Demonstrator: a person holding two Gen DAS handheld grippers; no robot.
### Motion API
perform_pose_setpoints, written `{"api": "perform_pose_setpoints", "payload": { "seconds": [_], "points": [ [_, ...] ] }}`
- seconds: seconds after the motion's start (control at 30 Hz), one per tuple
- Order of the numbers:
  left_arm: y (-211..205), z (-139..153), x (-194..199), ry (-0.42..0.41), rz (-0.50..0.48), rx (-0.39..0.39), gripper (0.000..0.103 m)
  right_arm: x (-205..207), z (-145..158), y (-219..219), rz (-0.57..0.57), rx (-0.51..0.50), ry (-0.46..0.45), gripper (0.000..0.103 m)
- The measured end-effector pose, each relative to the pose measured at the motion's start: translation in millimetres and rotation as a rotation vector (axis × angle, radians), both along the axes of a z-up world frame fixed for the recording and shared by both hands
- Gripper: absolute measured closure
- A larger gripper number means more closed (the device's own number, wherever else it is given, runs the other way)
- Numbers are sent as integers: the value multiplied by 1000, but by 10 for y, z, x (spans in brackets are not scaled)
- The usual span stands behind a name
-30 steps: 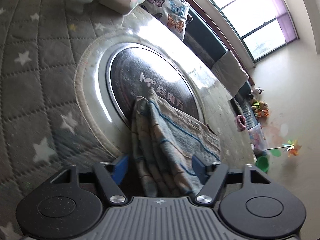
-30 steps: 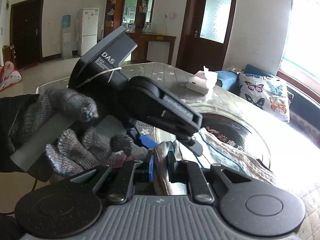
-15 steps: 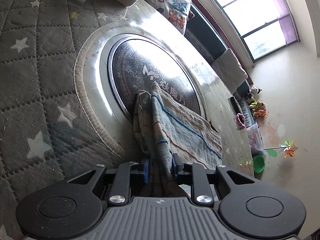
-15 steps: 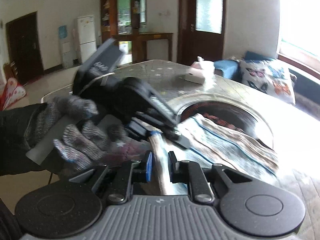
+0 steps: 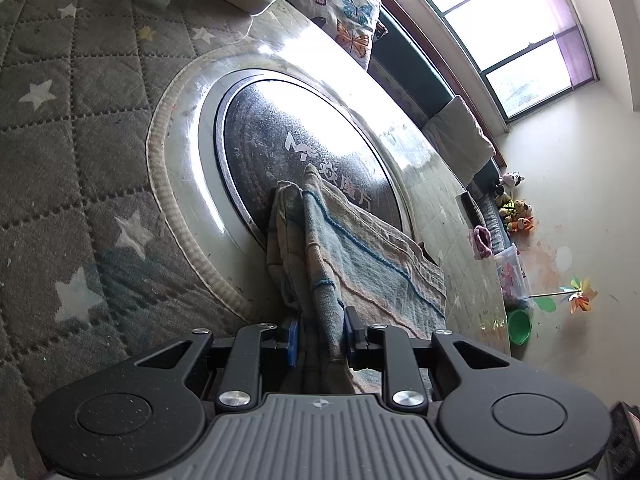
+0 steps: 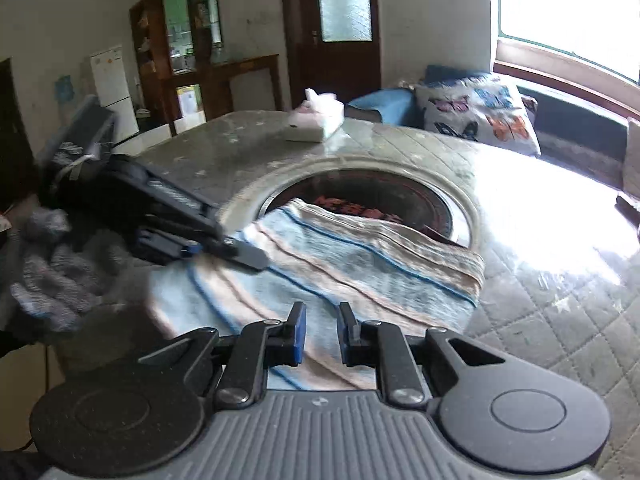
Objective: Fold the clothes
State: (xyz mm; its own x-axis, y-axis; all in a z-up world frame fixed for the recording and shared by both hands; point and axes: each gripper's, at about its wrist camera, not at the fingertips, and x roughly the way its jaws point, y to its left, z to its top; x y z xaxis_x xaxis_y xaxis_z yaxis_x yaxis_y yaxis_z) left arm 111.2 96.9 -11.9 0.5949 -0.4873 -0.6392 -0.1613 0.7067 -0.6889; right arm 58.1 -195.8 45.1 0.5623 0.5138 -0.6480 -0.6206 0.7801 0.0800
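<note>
Coarse woven towel (image 5: 360, 264), quilted tablecloth (image 5: 80, 128), seemingly glossy glass disc (image 5: 288, 128)

Bright window (image 6: 568, 12), dark wooden door (image 6: 336, 24), white fridge (image 6: 114, 84), pale walls.

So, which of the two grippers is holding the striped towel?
The left gripper: its pads pinch a bunched fold of the striped towel. The right gripper grips nothing; its pads stand apart.

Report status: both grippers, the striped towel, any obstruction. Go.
Left gripper clamped on striped towel. Right gripper empty, jaws slightly apart above towel. Towel partly folded, overlapping round dark disc. Nothing blocking.
</note>
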Motion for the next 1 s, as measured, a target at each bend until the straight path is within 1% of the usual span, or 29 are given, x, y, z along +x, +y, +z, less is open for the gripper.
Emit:
{"api": "perform_pose_setpoints", "payload": {
  "seconds": [0.13,0.23,0.4,0.57,0.67,0.73,0.77,0.8,0.83,1.0],
  "points": [
    [6,1,1,0,-3,1,79,238,-179,-117,-75,-25,46,88],
    [2,8,-2,-3,-8,9,79,376,-214,-227,-127,-27,54,90],
    [-3,19,2,-6,-15,18,79,582,-164,-212,-160,-21,5,90],
    [4,16,7,-6,-19,16,79,873,-264,-168,-193,-27,19,90],
    [0,16,8,-5,-21,17,79,1010,-315,-208,-224,-14,25,94],
    [-4,17,9,-5,-23,19,79,1017,-286,-242,-242,-8,17,93],
    [-3,17,7,-6,-23,20,79,1005,-271,-265,-252,-8,14,87],
    [-3,18,6,-7,-24,20,79,990,-257,-296,-262,-7,14,84],
    [-3,18,5,-7,-24,20,79,973,-244,-337,-267,1,22,84],
    [-22,31,-2,-11,-22,32,79,811,-250,-552,-264,71,122,78]
  ]
}}
